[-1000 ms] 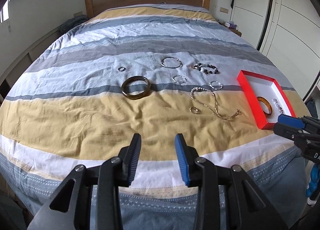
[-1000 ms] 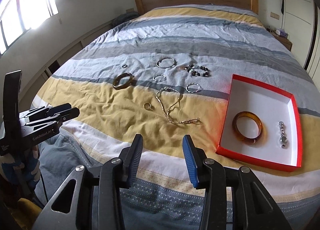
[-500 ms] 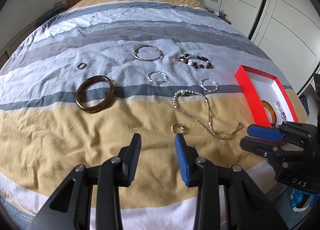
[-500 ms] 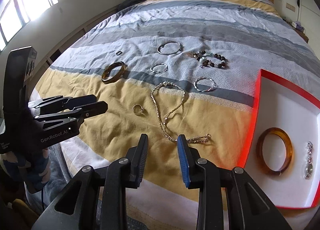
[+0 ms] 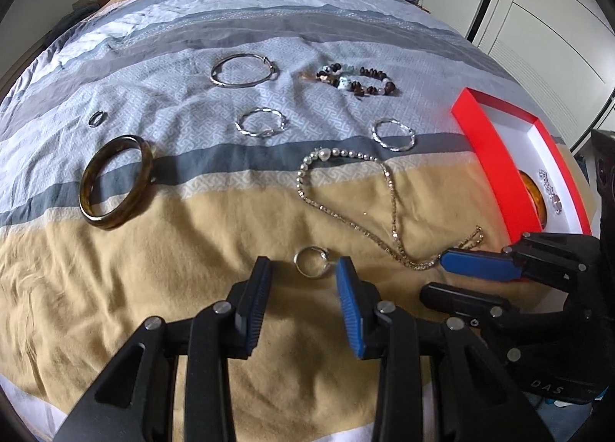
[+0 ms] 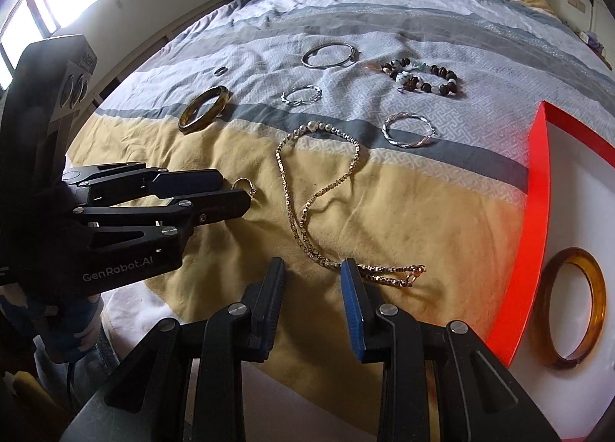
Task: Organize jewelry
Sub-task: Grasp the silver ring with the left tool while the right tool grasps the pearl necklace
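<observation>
Jewelry lies spread on the striped bed. My left gripper [image 5: 303, 269] is open, its jaws just short of a small silver ring [image 5: 312, 261]; the ring also shows in the right wrist view [image 6: 244, 185]. My right gripper [image 6: 313, 269] is open, its jaws just short of the clasp end of a long gold chain necklace [image 6: 307, 226], which also shows in the left wrist view [image 5: 392, 195]. A red box [image 6: 534, 188] at the right holds an amber bangle [image 6: 572, 311] and a small watch [image 5: 551, 192].
Farther back lie a dark brown bangle [image 5: 115, 182], a tiny ring [image 5: 96, 119], a large silver bangle [image 5: 244, 70], two twisted silver bracelets [image 5: 261, 122] [image 5: 394, 133] and a beaded bracelet [image 5: 357, 82]. A wooden headboard and white wardrobe doors bound the room.
Both grippers have moved forward and down over the bed. The left one has closed in on the small ring, the right one on the necklace's clasp end. Both stay open.
</observation>
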Motion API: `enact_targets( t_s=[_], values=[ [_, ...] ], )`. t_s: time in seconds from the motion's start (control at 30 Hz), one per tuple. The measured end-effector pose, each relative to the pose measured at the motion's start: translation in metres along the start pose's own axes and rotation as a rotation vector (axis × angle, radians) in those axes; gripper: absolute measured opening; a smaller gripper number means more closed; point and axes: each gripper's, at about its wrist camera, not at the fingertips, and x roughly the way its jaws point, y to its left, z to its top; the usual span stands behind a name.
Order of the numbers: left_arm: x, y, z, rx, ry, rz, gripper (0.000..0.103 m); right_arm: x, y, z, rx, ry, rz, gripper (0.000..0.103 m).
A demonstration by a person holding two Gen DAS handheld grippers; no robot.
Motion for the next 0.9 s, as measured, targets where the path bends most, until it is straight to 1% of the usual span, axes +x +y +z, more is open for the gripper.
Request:
enact_targets(
  t_s=[0.13, 0.27, 0.43, 0.5, 0.63, 0.73, 0.83, 0.9],
  values=[
    [0.014, 0.001, 0.000, 0.008, 0.024, 0.008, 0.033, 0.008, -0.003, 0.000, -0.006, 0.006, 0.007, 0.030],
    [0.017, -0.001, -0.002, 0.033, 0.017, 0.020, 0.032, 0.005, -0.006, 0.001, 0.008, -0.008, 0.030, 0.030],
    [0.014, 0.007, -0.003, 0.010, 0.003, 0.020, 0.018, -0.001, -0.009, 0.005, 0.016, -0.035, 0.045, 0.030],
    [0.011, 0.012, -0.003, -0.006, -0.002, -0.001, 0.018, 0.002, -0.009, 0.007, 0.003, -0.026, 0.047, 0.030],
    [0.003, 0.014, -0.002, -0.010, -0.020, -0.014, 0.018, 0.014, -0.006, 0.011, -0.014, -0.007, 0.052, 0.030],
    [-0.002, 0.017, -0.002, -0.023, -0.032, -0.030, 0.018, 0.021, -0.004, 0.014, -0.022, -0.001, 0.057, 0.027],
    [-0.007, 0.019, -0.002, -0.027, -0.042, -0.036, 0.018, 0.031, 0.000, 0.019, -0.027, 0.013, 0.053, 0.022],
    [-0.011, 0.021, -0.002, -0.036, -0.048, -0.040, 0.018, 0.037, 0.002, 0.022, -0.031, 0.024, 0.048, 0.010]
  ],
)
